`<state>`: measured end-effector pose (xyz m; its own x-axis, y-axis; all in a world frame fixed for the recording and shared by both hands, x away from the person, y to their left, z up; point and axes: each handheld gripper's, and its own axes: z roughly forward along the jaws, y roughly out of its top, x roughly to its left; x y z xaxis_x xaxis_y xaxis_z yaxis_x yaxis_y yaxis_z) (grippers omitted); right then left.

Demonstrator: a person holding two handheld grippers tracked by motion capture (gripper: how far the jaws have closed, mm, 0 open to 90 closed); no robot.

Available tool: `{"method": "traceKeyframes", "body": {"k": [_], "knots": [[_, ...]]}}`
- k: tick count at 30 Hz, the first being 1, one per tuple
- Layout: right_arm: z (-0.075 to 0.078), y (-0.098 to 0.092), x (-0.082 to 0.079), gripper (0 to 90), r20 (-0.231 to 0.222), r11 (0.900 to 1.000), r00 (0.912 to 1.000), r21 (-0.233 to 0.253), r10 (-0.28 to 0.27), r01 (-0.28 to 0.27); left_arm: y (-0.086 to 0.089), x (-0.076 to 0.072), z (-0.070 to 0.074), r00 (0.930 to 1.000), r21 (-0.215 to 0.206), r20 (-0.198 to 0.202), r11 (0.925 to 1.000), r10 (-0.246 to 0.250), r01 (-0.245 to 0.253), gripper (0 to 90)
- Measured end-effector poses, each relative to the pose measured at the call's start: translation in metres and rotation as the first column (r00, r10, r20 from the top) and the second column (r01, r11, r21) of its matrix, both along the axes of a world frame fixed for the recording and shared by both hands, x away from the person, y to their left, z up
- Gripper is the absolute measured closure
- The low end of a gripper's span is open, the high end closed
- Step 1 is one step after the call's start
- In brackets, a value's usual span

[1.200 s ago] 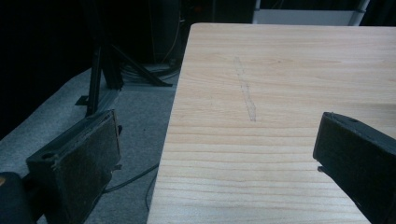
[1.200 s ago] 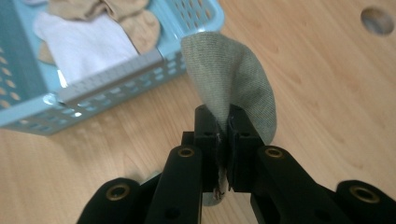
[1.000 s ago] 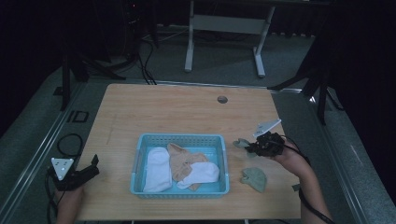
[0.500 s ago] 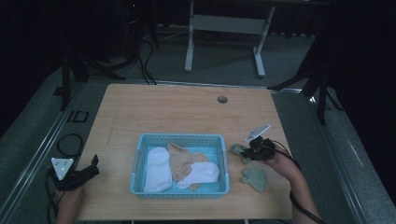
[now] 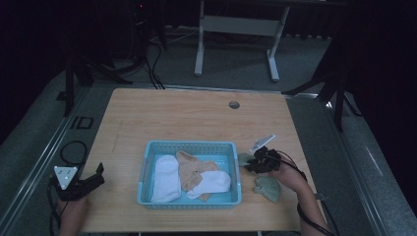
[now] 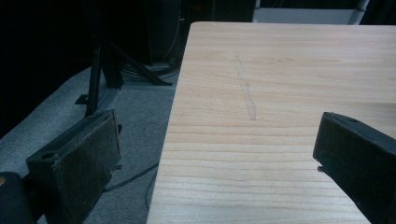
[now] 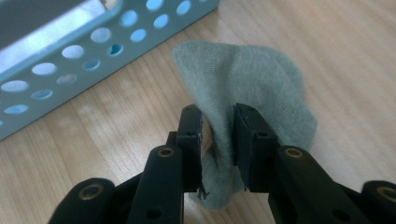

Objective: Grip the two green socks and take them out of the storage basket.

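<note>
Right gripper (image 7: 218, 135): jaws clenched on a fold of a grey-green knitted sock (image 7: 252, 88), which lies on the light wooden table (image 5: 196, 118) just beside the perforated light-blue plastic basket (image 5: 237, 169). Left gripper (image 6: 215, 154): jaws spread wide, holding nothing, over the table's left edge. Second grey-green sock (image 5: 268, 188): near the right hand.

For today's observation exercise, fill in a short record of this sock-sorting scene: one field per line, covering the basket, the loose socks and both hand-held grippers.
Basket: blue basket on the table, holding white and tan socks
Held sock: grey-green sock, pinched beside the basket
Loose sock: second grey-green sock, on the table nearer the person
Right hand-held gripper: shut on the sock
Left hand-held gripper: open, at the table's left edge
</note>
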<state>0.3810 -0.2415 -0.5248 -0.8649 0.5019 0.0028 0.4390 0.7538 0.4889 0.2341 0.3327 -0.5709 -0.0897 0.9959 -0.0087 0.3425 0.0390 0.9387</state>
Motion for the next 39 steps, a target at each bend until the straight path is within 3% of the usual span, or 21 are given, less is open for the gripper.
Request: {"method": "traceKeyframes", "body": {"k": [6,10,16,24,30,34,36,39], "knots": [[0.022,-0.009,-0.005,59.5,0.041,0.998,0.9991,0.061,-0.011,0.008,0.000,0.000,0.000,1.0000,0.002,0.001,1.0000,0.001,-0.001,0.4],[0.029,-0.020,-0.008,52.9,0.071,0.996,0.9965,0.078,-0.044,0.039,0.000,0.000,0.000,1.0000,0.002,0.001,1.0000,0.001,-0.001,0.4],[0.029,-0.043,-0.012,48.0,0.080,0.989,0.9901,0.106,-0.115,0.106,0.000,0.000,0.000,1.0000,0.002,0.001,1.0000,0.002,-0.002,0.4],[0.017,-0.066,-0.018,41.5,0.102,0.976,0.9763,0.125,-0.191,0.178,-0.001,0.000,0.000,1.0000,0.008,0.000,1.0000,0.003,-0.003,0.3],[0.010,-0.084,-0.022,35.5,0.099,0.959,0.9624,0.154,-0.253,0.236,-0.001,0.000,0.000,1.0000,0.011,0.000,0.9999,0.005,-0.005,0.4],[0.004,-0.095,-0.024,27.7,0.094,0.945,0.9473,0.153,-0.306,0.290,-0.001,0.000,0.000,1.0000,0.011,0.000,0.9999,0.005,-0.005,0.3],[0.001,-0.102,-0.025,24.6,0.086,0.933,0.9387,0.173,-0.334,0.316,-0.001,0.000,0.000,1.0000,0.012,-0.001,0.9999,0.005,-0.005,0.4],[-0.001,-0.113,-0.027,20.2,0.063,0.907,0.9223,0.217,-0.381,0.360,-0.001,0.000,0.000,1.0000,0.014,0.000,0.9999,0.005,-0.005,0.4]]}}
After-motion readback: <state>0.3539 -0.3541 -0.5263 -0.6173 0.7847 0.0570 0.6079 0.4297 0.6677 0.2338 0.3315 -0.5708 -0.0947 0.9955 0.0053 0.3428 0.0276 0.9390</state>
